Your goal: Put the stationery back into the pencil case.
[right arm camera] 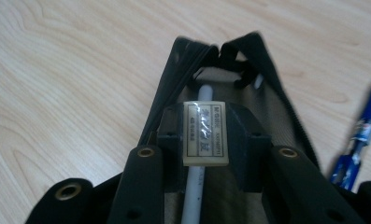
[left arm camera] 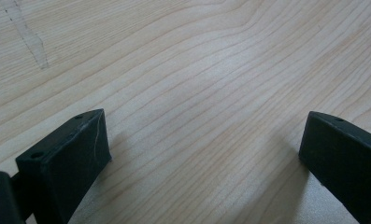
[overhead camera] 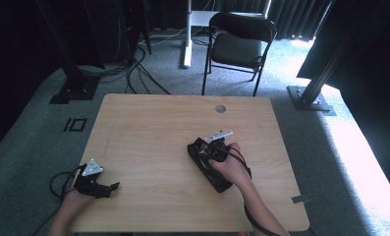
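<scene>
R fingers (right arm camera: 205,140) pinch eraser (right arm camera: 205,134) over open pouch (right arm camera: 267,112) w/ white pen (right arm camera: 195,196); L fingers (left arm camera: 206,154) spread.

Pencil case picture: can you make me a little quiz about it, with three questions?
1. True or false: the right gripper holds an eraser over the open pencil case.
2. What lies on the table beside the case: A a blue pen, B scissors, C a ruler?
3. Is anything between the left gripper jaws?

Key: 1 true. 2 A. 3 No, bare wood; they stand wide apart.
</scene>
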Available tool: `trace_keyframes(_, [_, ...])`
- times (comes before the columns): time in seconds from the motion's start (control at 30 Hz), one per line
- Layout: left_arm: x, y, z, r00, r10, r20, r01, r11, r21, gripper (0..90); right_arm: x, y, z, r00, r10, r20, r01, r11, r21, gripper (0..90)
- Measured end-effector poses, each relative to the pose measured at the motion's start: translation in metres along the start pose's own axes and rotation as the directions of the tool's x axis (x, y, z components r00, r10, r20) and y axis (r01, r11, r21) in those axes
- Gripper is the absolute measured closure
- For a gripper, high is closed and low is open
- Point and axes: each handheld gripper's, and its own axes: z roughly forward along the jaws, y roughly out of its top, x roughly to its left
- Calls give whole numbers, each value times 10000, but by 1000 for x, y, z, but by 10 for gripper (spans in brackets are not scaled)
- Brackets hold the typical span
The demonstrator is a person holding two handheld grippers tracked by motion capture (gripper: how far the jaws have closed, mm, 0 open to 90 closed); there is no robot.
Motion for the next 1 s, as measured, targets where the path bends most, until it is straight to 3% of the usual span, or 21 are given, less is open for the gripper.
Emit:
trace_keyframes(0.17, [0,0,0,10000,-3,1,3,10000,0,21,0,0,4,9999,-116,91,113,9995,286,668])
trace_keyframes(0.27, [0,0,0,10000,0,-5,0,10000,8,21,-1,-1,5,10000,10,24,-11,9997,238,615])
trace_keyframes(0.4, [0,0,0,10000,-1,-5,1,10000,8,21,-1,-1,1,10000,-56,6,56,9999,128,612])
trace_keyframes(0.7, [0,0,0,10000,12,-5,-12,10000,-1,21,-9,7,-27,9994,306,-136,-319,9934,-1100,613])
trace_keyframes(0.83, [0,0,0,10000,1,-7,-1,10000,8,21,-21,9,-37,9978,643,165,-607,9848,-1630,613])
trace_keyframes(1.0, [0,0,0,10000,-1,-5,1,10000,8,21,-40,6,-38,9923,1024,694,-884,9794,-1818,612])
